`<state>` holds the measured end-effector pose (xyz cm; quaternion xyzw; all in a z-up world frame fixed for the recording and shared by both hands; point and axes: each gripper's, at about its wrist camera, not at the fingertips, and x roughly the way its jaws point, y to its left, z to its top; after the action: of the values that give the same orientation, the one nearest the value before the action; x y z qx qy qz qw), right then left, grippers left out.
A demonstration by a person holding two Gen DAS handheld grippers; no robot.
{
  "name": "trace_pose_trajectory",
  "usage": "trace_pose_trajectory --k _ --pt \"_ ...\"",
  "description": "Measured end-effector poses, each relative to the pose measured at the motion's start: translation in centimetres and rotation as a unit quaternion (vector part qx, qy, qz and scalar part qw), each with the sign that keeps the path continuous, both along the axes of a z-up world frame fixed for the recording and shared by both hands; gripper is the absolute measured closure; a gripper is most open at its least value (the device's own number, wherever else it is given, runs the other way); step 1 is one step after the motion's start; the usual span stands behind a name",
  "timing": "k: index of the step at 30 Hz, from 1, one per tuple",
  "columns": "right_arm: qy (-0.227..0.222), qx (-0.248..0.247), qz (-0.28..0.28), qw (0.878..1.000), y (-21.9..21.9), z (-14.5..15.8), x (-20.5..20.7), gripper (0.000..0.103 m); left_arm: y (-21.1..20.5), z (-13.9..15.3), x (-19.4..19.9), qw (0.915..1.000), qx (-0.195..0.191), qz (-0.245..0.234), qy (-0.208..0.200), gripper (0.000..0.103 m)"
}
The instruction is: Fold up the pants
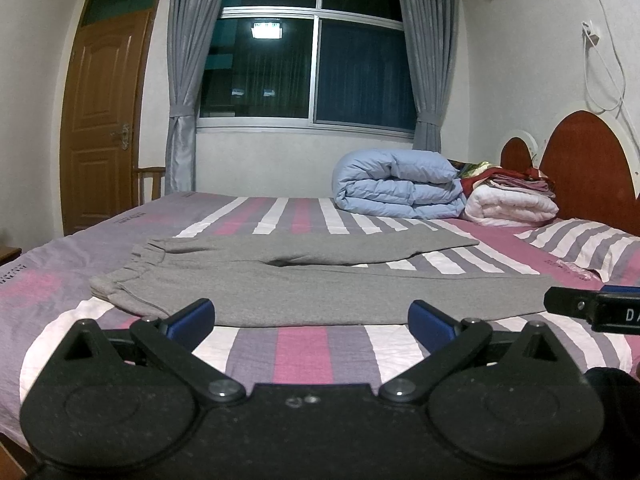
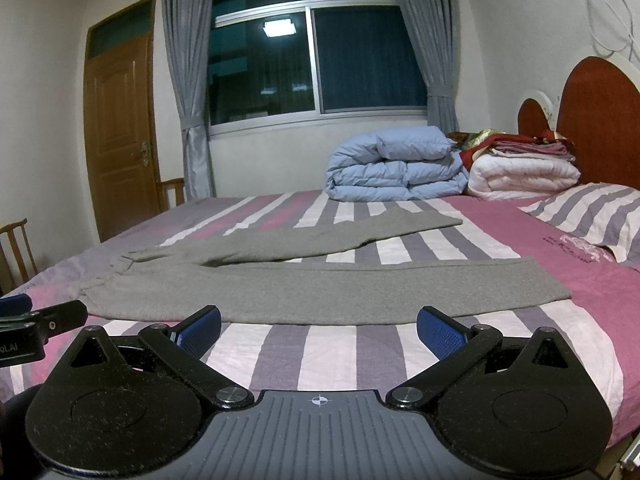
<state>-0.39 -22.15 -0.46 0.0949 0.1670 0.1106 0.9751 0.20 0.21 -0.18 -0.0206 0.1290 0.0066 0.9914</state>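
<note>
The grey pants (image 1: 304, 280) are lying flat on the striped bedsheet (image 1: 304, 352), long axis running across the bed, waistband pointing left toward the door (image 1: 106, 120), leg ends pointing right toward the headboard (image 1: 588, 160). The legs are splaying into a narrow V, the far one angling away toward the folded blue duvet (image 1: 396, 184). The left gripper (image 1: 312, 322) is hovering just short of the near leg's edge, fingers spread wide and gripping nothing. The right gripper (image 2: 320, 330) is doing likewise, wide apart and empty.
</note>
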Motion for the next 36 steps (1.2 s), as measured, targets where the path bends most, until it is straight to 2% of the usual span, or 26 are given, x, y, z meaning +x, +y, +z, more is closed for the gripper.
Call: trace_pose_trajectory --k 36 --pt "0.003 0.002 0.002 1.0 -0.07 -0.5 0.17 0.0 0.38 -0.41 0.02 1.0 0.001 0.0 -0.003 0.006"
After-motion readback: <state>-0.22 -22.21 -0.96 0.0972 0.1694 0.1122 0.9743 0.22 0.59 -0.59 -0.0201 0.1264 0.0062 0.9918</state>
